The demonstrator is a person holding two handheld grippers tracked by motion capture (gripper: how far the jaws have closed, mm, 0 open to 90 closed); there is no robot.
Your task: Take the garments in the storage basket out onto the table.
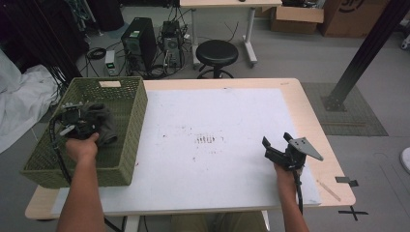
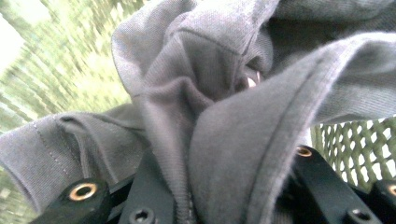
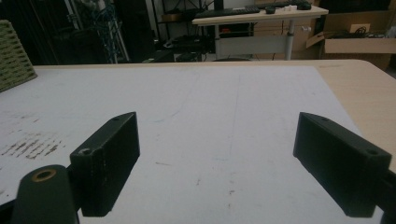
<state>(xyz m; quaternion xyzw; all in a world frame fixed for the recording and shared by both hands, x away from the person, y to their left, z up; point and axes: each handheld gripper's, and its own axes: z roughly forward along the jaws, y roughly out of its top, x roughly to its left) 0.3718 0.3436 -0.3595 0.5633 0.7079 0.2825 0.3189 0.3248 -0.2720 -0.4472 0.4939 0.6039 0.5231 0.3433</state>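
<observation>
- High view: my left gripper [image 1: 77, 123] sits at the left of the frame, over the olive-green woven plastic basket [image 1: 126, 126] that stands on the left end of the table.
- A crumpled dark grey cotton garment [image 1: 104, 123] bunches against that gripper, inside the basket's walls.
- Left gripper view: the grey garment [image 2: 224, 112] fills most of the frame, and a thick fold of it runs down between my two black jaws at the bottom edge; my jaws are clamped on that fold.
- The green mesh of the basket [image 2: 359, 144] shows at the lower right of that view, and blurred green at the upper left.
- High view: my right gripper [image 1: 280, 150] is at the lower right, above the white mat [image 1: 212, 121] that covers the light wooden table [image 1: 314, 121].
- Right gripper view: my right jaws stand wide apart with nothing between them, the white mat stretching beyond and a corner of the basket at the upper left.
</observation>
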